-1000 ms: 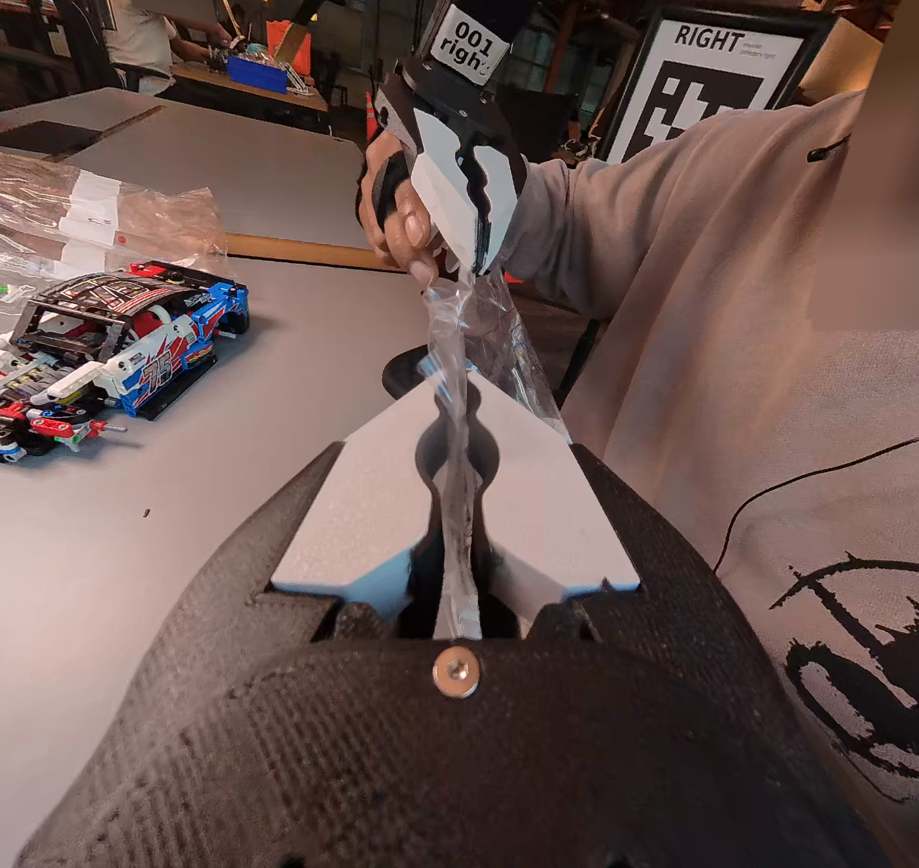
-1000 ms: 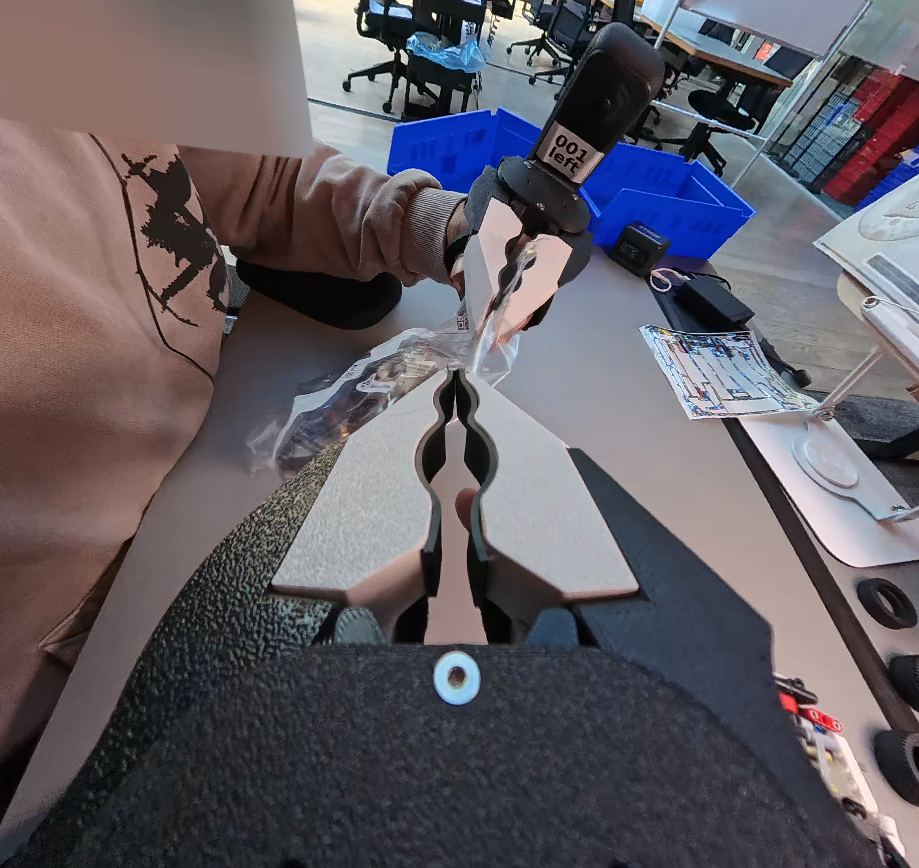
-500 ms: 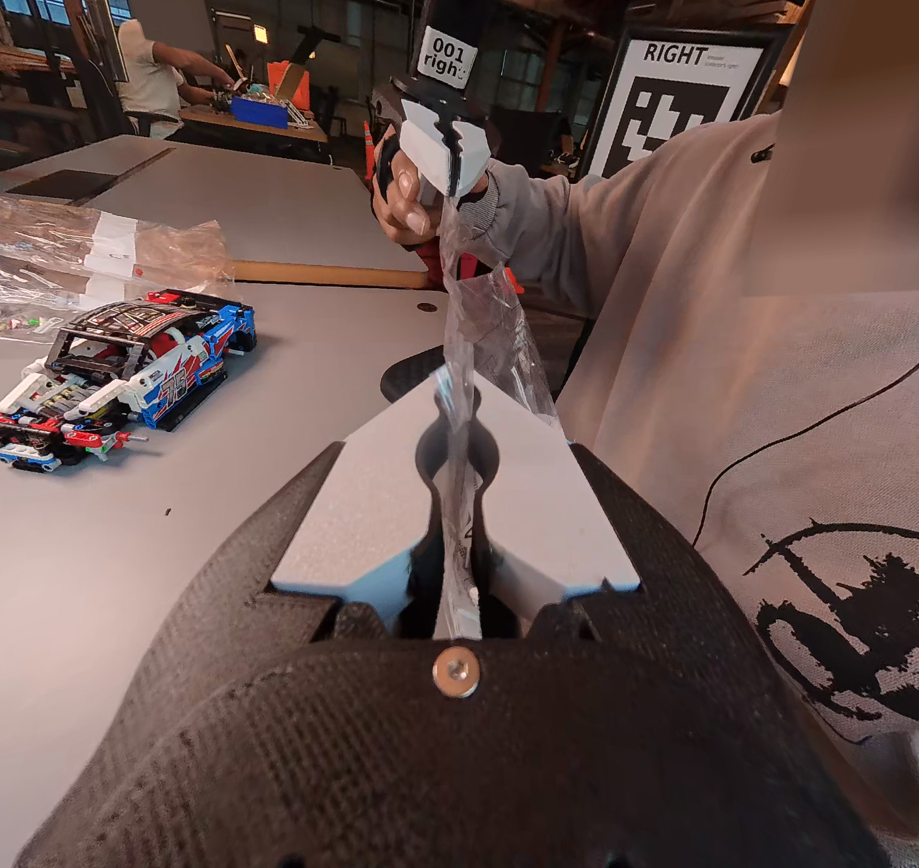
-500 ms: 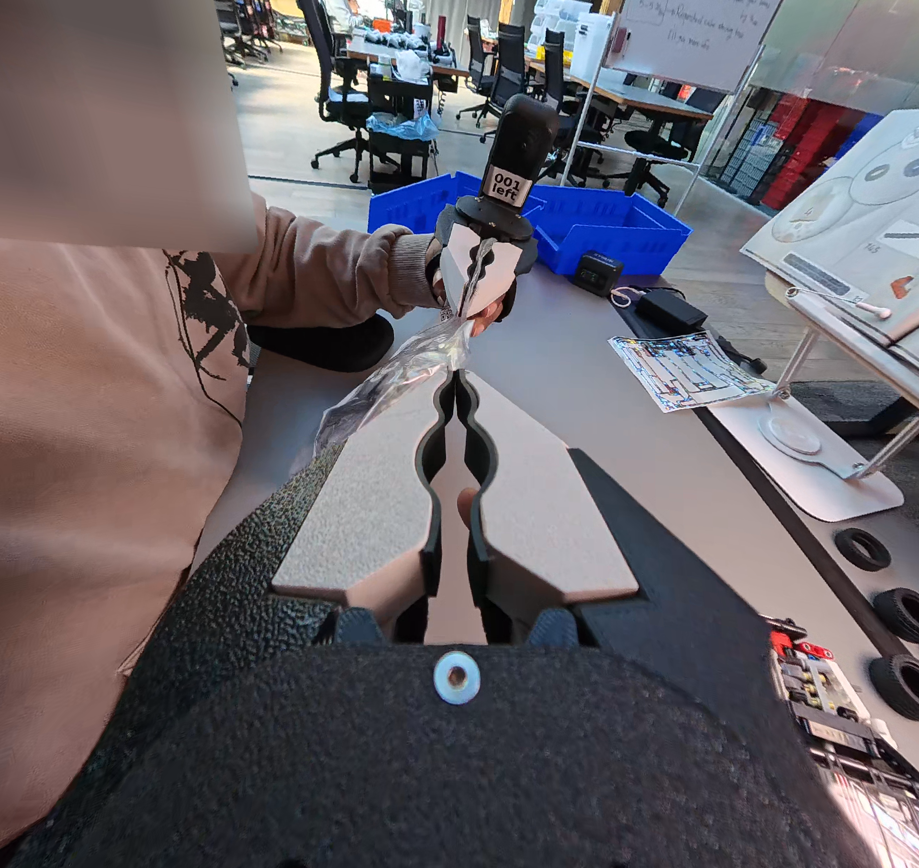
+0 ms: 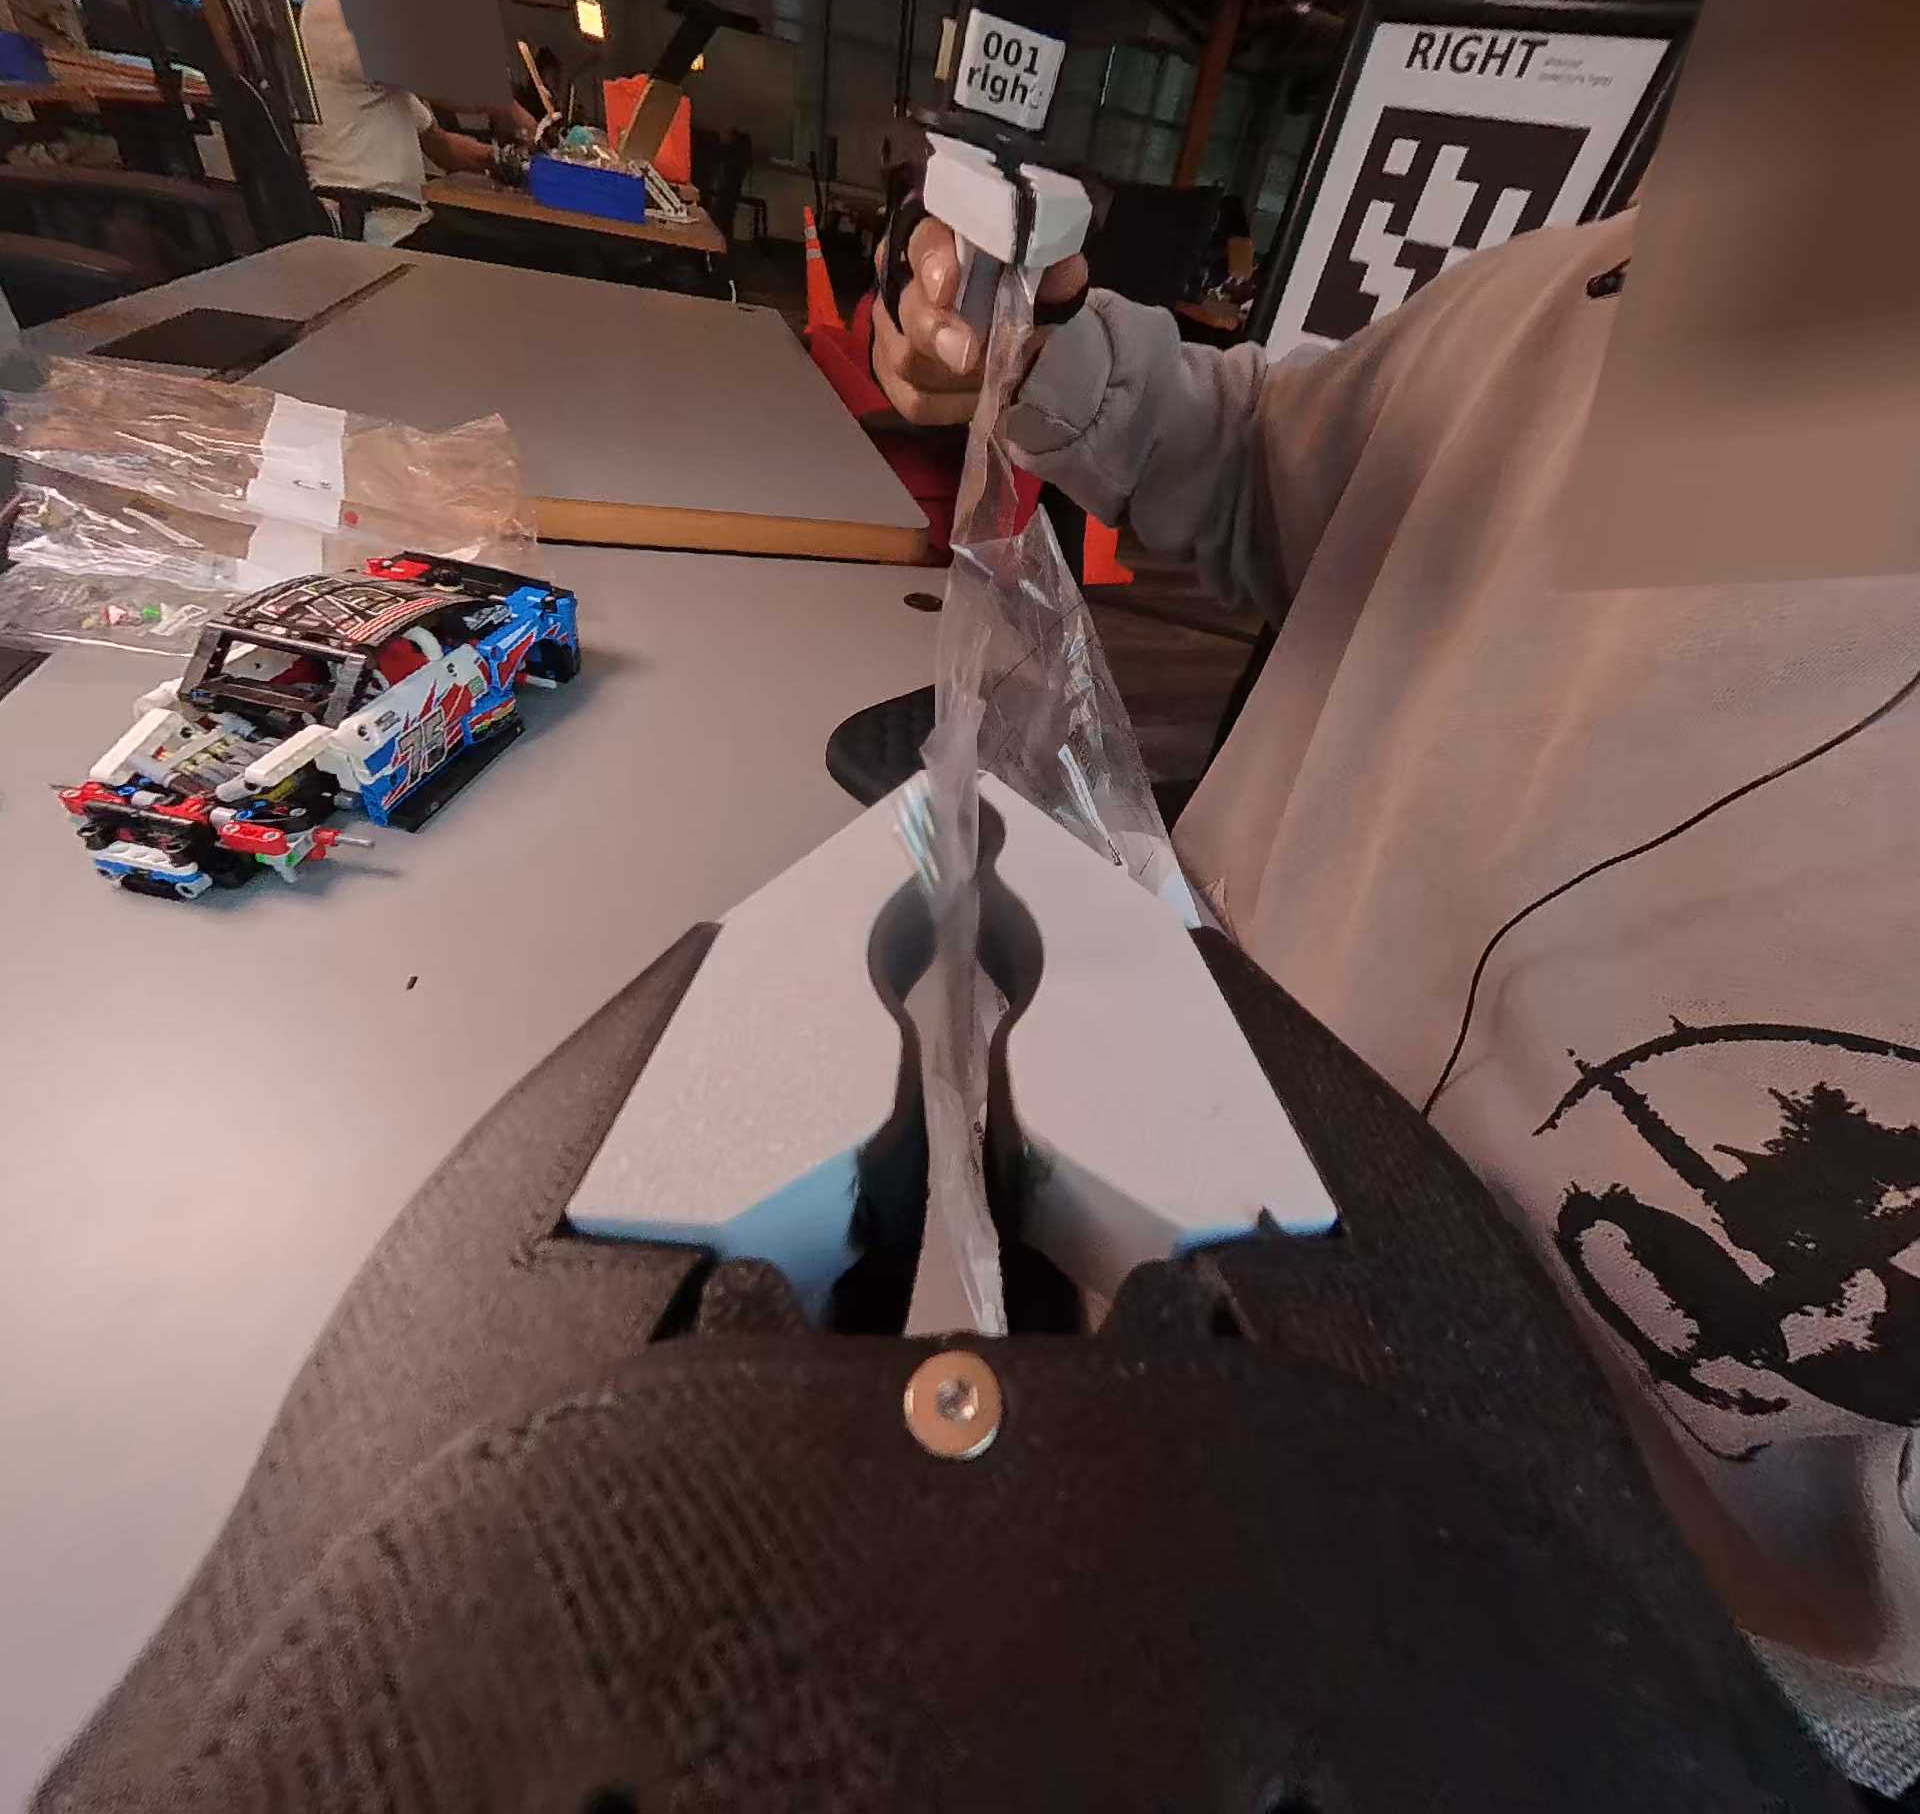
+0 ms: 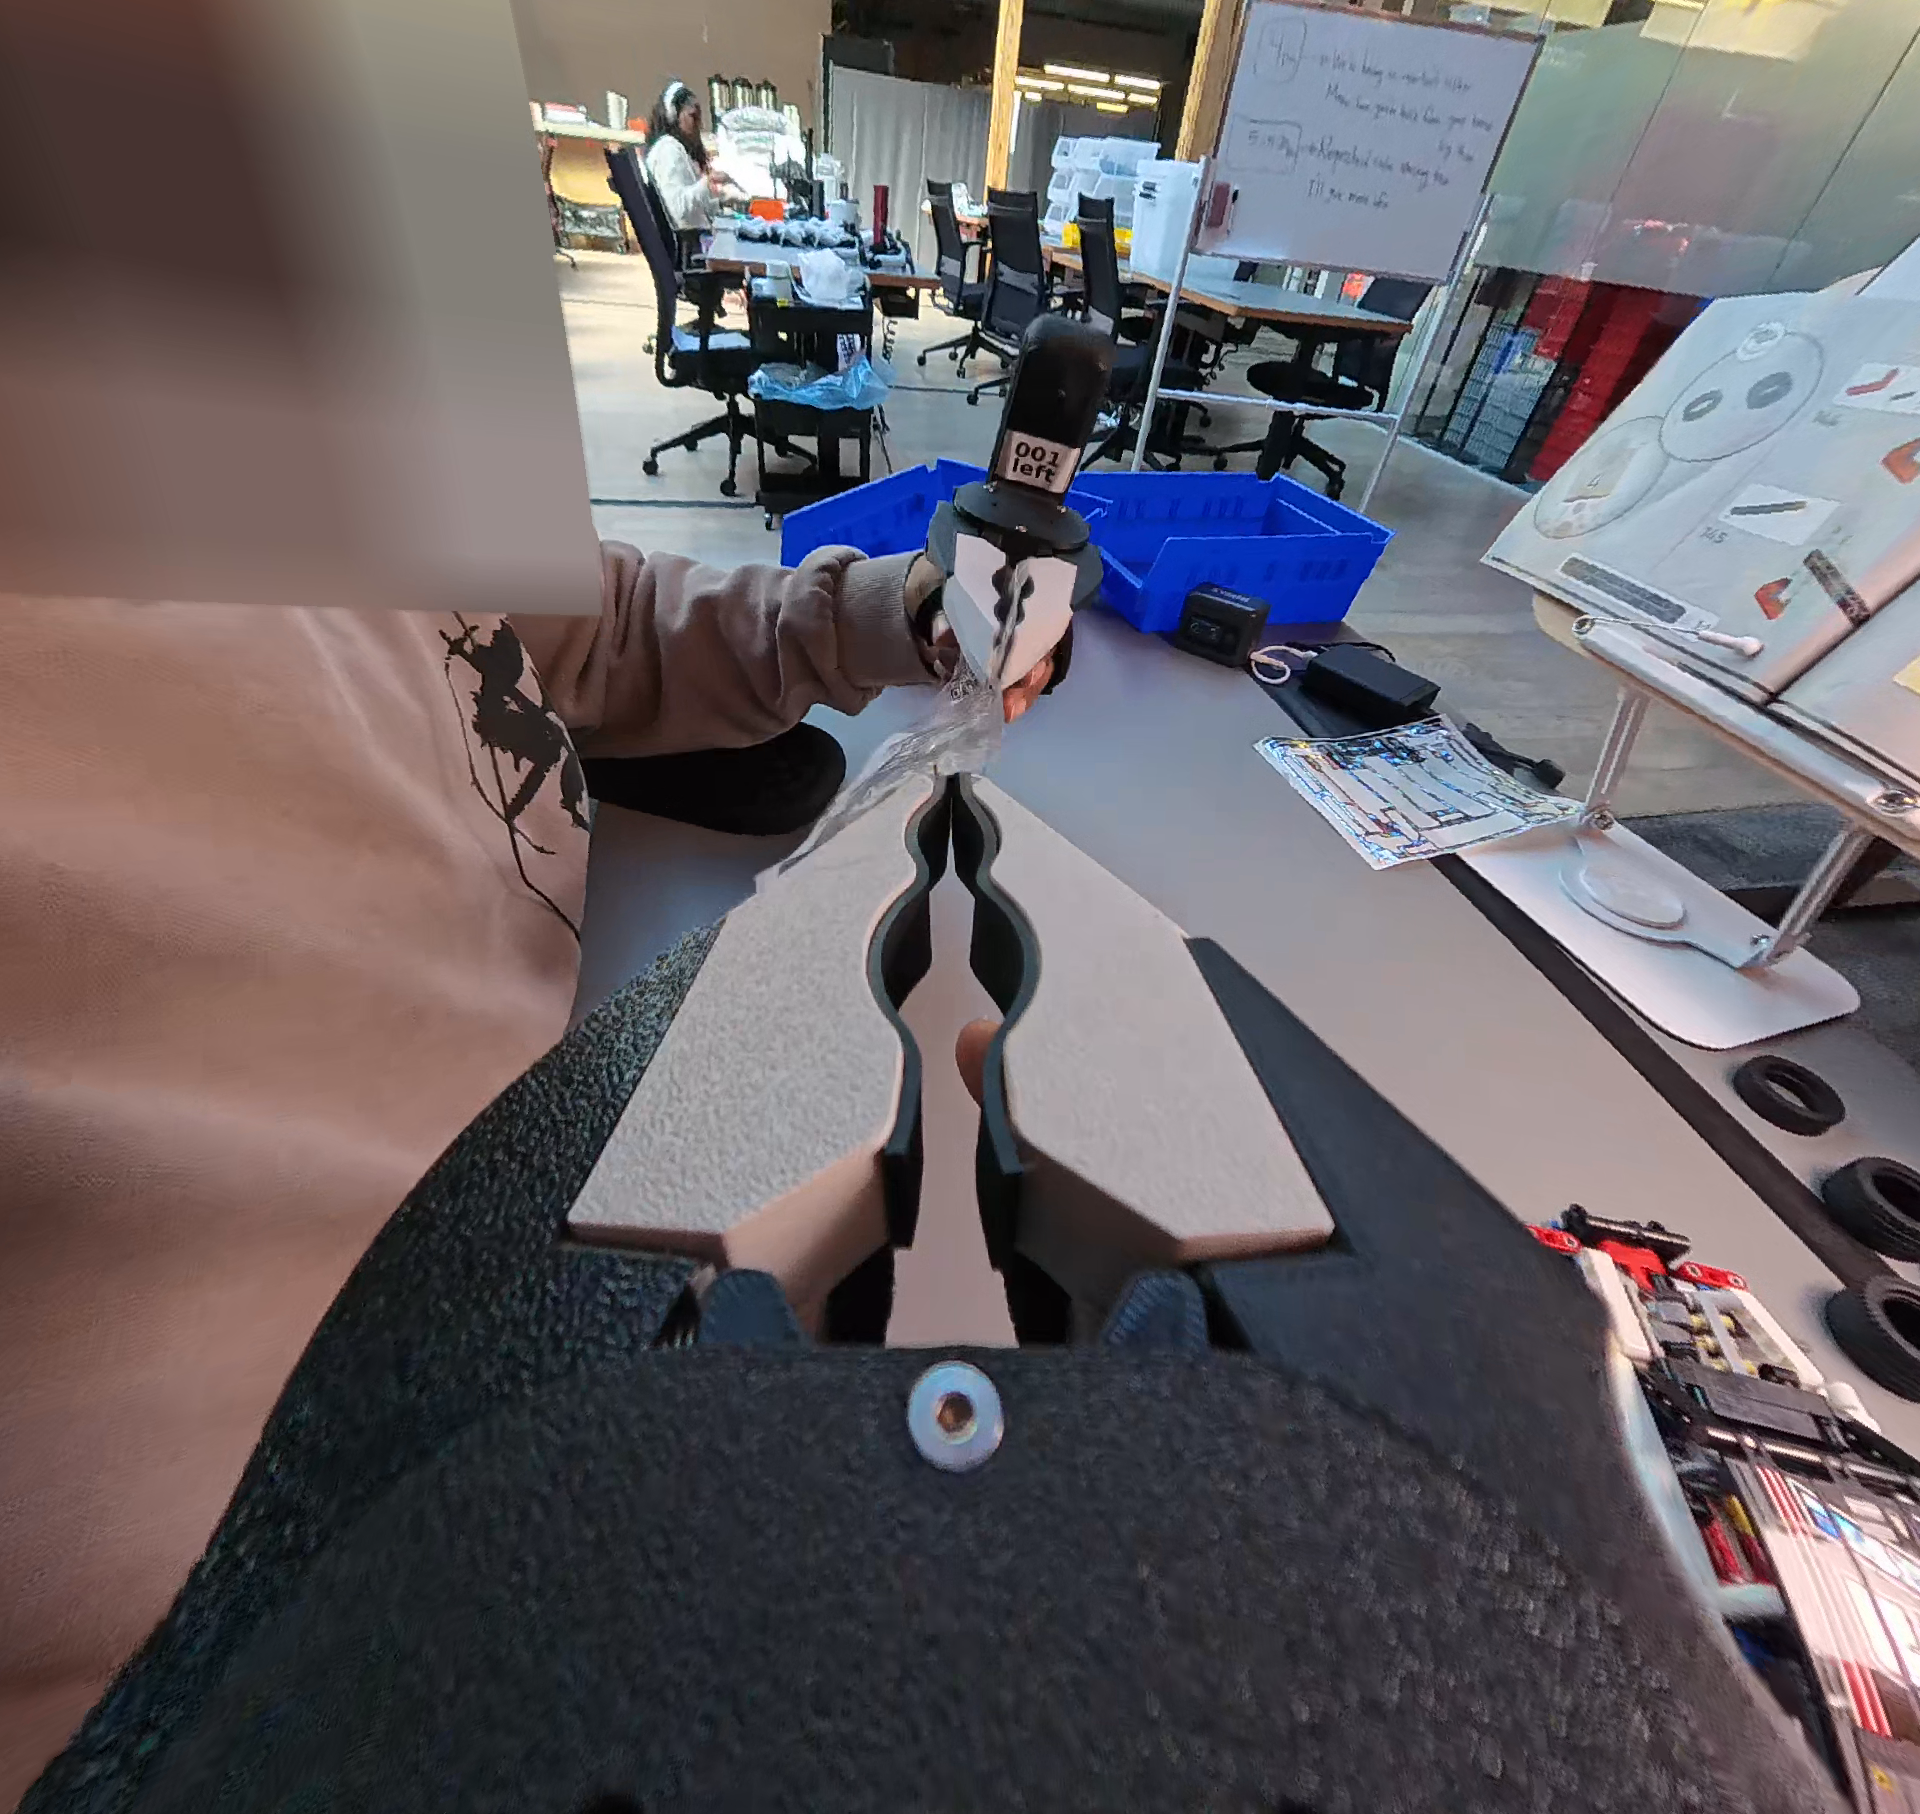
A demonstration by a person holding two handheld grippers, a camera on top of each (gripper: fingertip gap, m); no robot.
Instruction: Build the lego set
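Observation:
A clear plastic bag (image 5: 1023,684) is stretched between my two grippers above the grey table (image 5: 260,1089). My left gripper (image 5: 951,808) is shut on one end of the bag. My right gripper (image 5: 1006,216) is farther off and higher, shut on the other end. In the right wrist view, my right gripper (image 6: 951,793) pinches the bag (image 6: 914,756) at its tips, and the left gripper (image 6: 1006,611) faces it from close by. A partly built blue, white and red lego car (image 5: 322,715) stands on the table to the left, and it also shows in the right wrist view (image 6: 1766,1452).
Clear bags with small parts (image 5: 260,476) lie behind the car. A sticker sheet (image 6: 1403,793), an instruction booklet on a stand (image 6: 1714,486) and black tyres (image 6: 1787,1094) are on the right. Blue bins (image 6: 1195,538) stand beyond the table. The person's torso is close. Left tips to right tips: about 20 centimeters.
The two grippers have moved apart, the right one rising and drawing away. The bag between them has been pulled long and taut. Both stay shut on it.

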